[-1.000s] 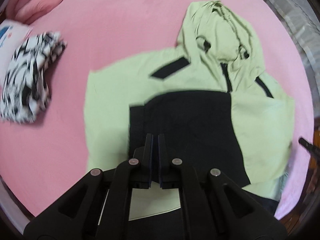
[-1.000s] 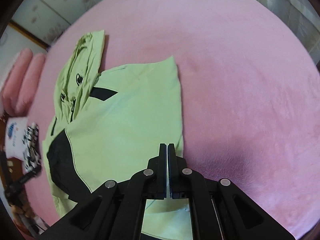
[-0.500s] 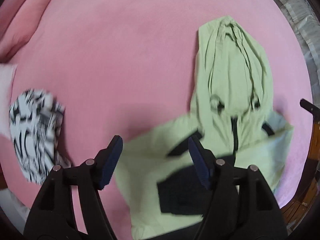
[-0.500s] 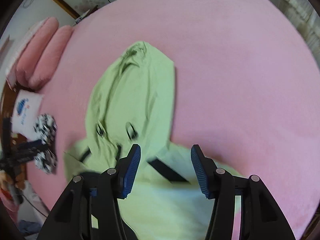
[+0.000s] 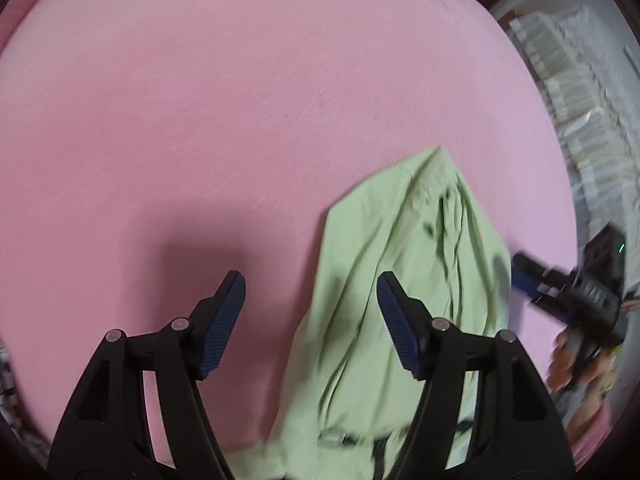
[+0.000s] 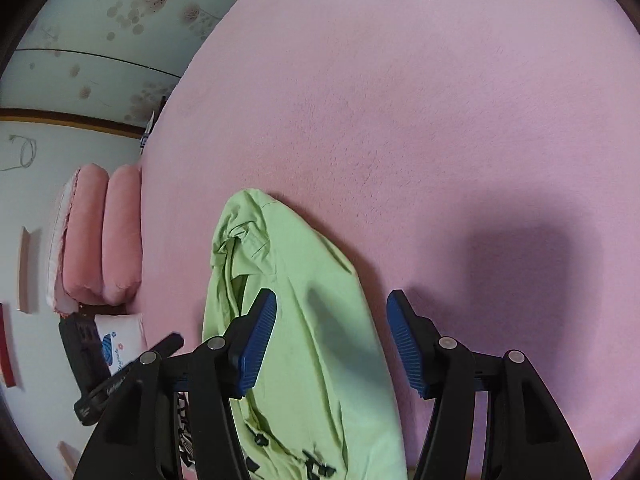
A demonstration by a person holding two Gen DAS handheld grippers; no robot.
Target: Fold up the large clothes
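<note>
A light green hooded jacket lies on a pink bed. Its hood points away from me in the left wrist view and also shows in the right wrist view. The jacket's body is below both frames, hidden. My left gripper is open and empty above the hood's left edge. My right gripper is open and empty above the hood's right side. The right gripper also shows at the right of the left wrist view, hand-held.
The pink bed cover stretches far beyond the hood. Two pink bolsters and a white pillow lie at the bed's left end by the wall. White lace cloth hangs beyond the bed's right edge.
Both grippers opened, releasing the jacket's lower edge, and moved forward toward the hood. The jacket's body has slid out of view below both frames.
</note>
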